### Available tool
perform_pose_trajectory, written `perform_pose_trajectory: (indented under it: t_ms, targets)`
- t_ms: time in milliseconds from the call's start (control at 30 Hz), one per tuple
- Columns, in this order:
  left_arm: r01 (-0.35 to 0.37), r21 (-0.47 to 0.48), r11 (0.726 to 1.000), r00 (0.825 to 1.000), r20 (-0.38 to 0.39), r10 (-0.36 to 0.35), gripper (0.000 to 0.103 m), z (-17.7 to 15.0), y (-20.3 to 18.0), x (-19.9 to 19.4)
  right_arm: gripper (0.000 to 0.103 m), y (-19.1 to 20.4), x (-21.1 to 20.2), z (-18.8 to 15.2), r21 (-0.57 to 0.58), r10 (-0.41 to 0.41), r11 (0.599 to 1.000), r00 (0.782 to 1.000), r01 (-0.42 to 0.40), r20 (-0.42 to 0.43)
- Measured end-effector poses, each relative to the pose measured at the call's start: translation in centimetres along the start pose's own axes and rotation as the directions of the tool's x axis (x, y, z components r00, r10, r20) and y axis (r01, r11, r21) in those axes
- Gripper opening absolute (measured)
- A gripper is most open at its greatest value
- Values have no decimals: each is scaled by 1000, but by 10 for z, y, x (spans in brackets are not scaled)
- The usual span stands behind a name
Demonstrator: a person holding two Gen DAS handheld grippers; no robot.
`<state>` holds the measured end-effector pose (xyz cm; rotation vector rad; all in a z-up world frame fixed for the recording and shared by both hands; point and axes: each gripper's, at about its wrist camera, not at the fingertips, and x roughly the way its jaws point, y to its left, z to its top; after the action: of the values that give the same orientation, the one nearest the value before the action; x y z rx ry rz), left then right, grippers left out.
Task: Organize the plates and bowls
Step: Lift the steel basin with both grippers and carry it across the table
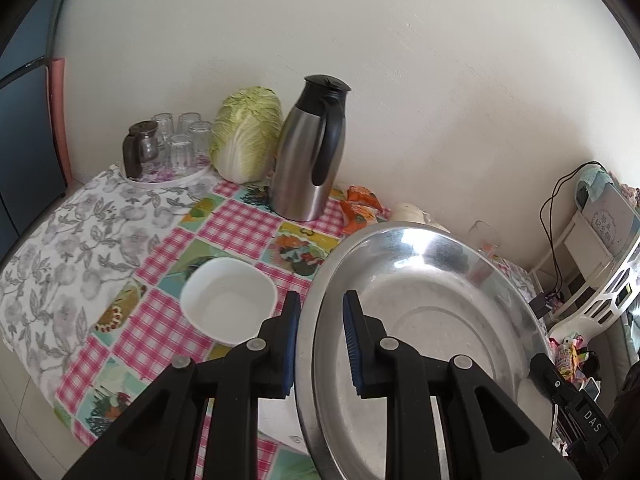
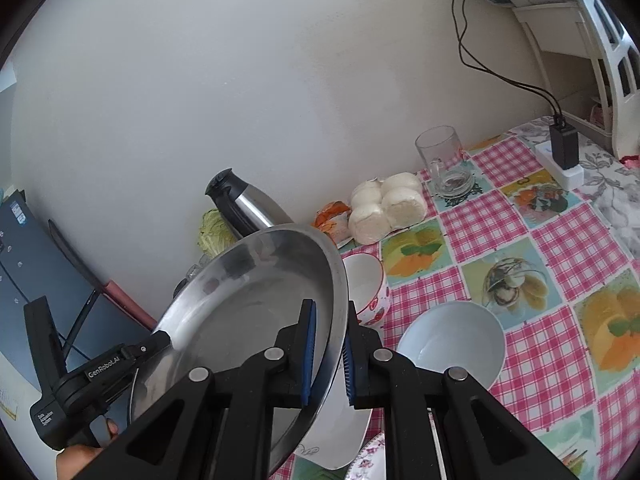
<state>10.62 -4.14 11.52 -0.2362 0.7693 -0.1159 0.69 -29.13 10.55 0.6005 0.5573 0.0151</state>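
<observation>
Steel plate point(image 1: 432, 312): we hold it tilted above the checked tablecloth point(image 1: 168, 264).
Left gripper point(image 1: 320, 344): pinches its left rim.
Right gripper point(image 2: 330, 354): pinches the opposite rim.
Risk: uneven release; we could drop it onto the white bowl point(image 2: 452, 340) beneath.

A plain off-white wall point(image 1: 360, 60) rises directly behind the surface point(image 1: 120, 248), which wears a pink-checked cloth with fruit panels over a grey floral one. Left of the surface stands a dark blue cabinet point(image 1: 24, 128) with a pink strip along its edge. Right of the surface, a white shelf unit point(image 2: 592, 40) meets the wall, black cables point(image 2: 480, 60) trailing down beside it. Soft daylight, even and shadowless.
</observation>
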Motion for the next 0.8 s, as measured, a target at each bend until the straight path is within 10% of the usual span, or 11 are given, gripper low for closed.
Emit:
perform_pose_trajectory:
  t_ms: [800]
  targets:
    - [7,-124,992,988,-151,-26,22,-36,27,64,16,-21,49,-20,-31,-122,992,983,118,-136]
